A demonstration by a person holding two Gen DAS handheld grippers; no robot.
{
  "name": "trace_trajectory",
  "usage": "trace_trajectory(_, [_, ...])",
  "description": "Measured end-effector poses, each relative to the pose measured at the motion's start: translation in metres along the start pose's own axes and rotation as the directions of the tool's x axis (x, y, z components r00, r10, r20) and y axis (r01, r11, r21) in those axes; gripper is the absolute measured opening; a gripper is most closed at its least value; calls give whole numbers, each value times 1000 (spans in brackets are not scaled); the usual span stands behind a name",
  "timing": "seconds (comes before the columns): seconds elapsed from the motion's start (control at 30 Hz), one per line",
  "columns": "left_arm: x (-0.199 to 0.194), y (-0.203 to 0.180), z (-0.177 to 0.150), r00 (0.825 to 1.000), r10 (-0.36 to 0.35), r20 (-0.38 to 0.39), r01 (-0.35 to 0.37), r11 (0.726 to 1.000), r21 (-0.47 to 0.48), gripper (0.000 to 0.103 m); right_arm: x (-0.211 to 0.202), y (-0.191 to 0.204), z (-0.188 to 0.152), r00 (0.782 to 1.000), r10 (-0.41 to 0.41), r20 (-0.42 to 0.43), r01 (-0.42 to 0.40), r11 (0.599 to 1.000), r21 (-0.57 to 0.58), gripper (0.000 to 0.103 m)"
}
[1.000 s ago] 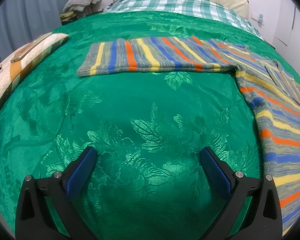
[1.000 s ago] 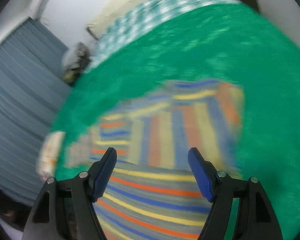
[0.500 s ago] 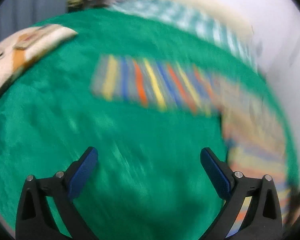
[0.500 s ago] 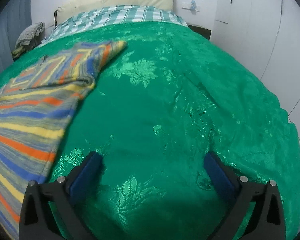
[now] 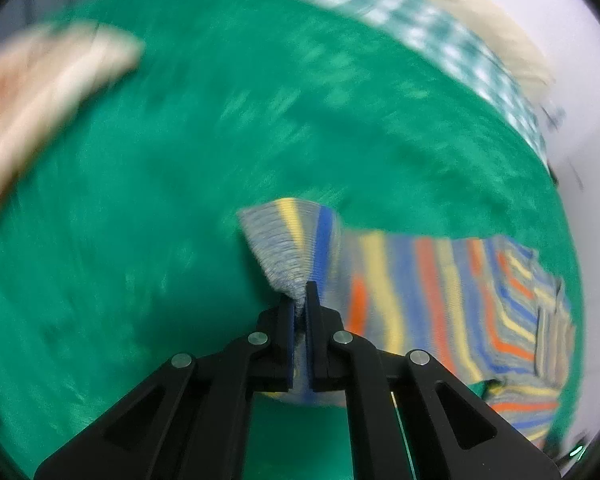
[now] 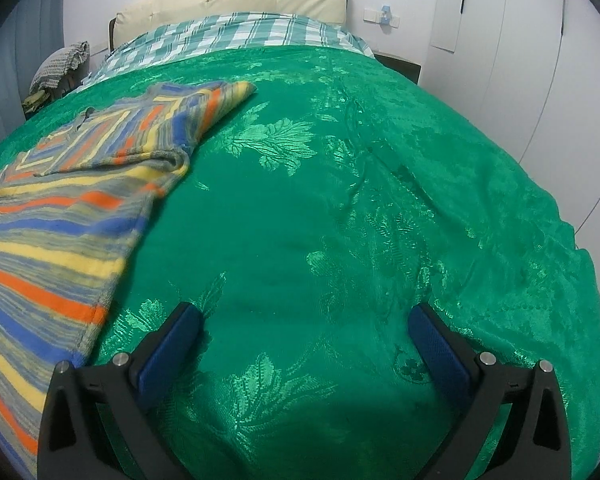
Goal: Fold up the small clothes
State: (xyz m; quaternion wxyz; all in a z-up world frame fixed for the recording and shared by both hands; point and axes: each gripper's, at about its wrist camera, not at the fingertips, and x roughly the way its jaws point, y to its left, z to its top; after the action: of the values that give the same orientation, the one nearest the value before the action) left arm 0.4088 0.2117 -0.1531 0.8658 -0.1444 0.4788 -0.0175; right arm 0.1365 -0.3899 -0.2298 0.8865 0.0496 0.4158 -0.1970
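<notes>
A striped knit sweater [image 6: 56, 216] in grey, blue, yellow and orange lies on the green bedspread [image 6: 340, 208]. In the left wrist view my left gripper [image 5: 299, 300] is shut on the grey cuff end of the sweater's sleeve [image 5: 288, 240], holding it lifted over the rest of the sweater [image 5: 460, 300]. That view is blurred by motion. In the right wrist view my right gripper [image 6: 304, 332] is open and empty above the bare bedspread, to the right of the sweater's body. One sleeve [image 6: 204, 108] lies folded across the sweater's upper part.
A green-and-white checked sheet [image 6: 236, 36] and a cream headboard [image 6: 236, 0] are at the far end of the bed. A patterned pillow [image 5: 40, 96] lies at the left. A pile of clothes [image 6: 60, 68] sits beside the bed. White wall and wardrobe doors [image 6: 540, 60] stand at the right.
My left gripper has closed on the sleeve cuff and lifted it toward the sweater's body. My right gripper swung off the sweater, opened wider and now holds still over the bedspread.
</notes>
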Motion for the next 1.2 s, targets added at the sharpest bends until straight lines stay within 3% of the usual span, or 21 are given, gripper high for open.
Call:
trace_trajectory(0.07, [-25,-38,8,998,-8,55,2,995,103,2,-1,-1,-1,1000,4,1,-4,1000,2,103])
trace_trajectory(0.17, [-56,-119,12,992,-80,94,51,960,277,2,-1,0,-1,1000,6,2,-6,1000,4,103])
trace_trajectory(0.3, [-62,-239,-11,978,-205,40,165,878,448,3,-1,0,-1,1000,5,3,-5,1000,3,103])
trace_trajectory(0.4, [-47,-311,-44,960,-279,-10,245,824,511,5,0,0,-1,1000,5,3,-5,1000,4,103])
trace_trajectory(0.47, [-23,-349,-70,949,-303,-89,302,791,532,28,0,0,-1,1000,6,3,-6,1000,4,103])
trace_trajectory(0.5, [-8,-360,-85,949,-284,-134,311,792,525,68,0,0,-1,1000,6,3,-6,1000,4,103])
trace_trajectory(0.53, [-2,-364,-95,954,-259,-153,301,801,518,84,0,0,-1,1000,6,3,-6,1000,4,103])
trace_trajectory(0.57, [5,-364,-111,957,-239,-162,289,810,511,83,-1,-1,-1,1000,7,2,-7,1000,4,103])
trace_trajectory(0.67, [3,-337,-157,945,-242,-218,322,799,508,82,-1,-1,-1,1000,6,3,-6,1000,4,103])
trace_trajectory(0.8, [-24,-264,-184,968,-182,-175,249,802,542,86,-1,-1,-1,1000,14,6,-14,1000,11,103])
trace_trajectory(0.87, [-31,-227,-182,983,-129,-129,179,819,545,90,-1,-1,-2,1000,15,7,-15,1000,11,103])
trace_trajectory(1.0, [-35,-146,-159,999,-15,-44,33,894,447,94,0,-1,-1,1000,13,7,-13,1000,10,103])
trace_trajectory(1.1, [-22,-103,-135,998,56,8,-55,933,355,94,0,-1,-1,1000,9,4,-9,1000,6,103])
trace_trajectory(1.2, [-4,-80,-114,990,125,72,-141,943,301,94,0,0,-1,1000,5,2,-5,1000,3,103])
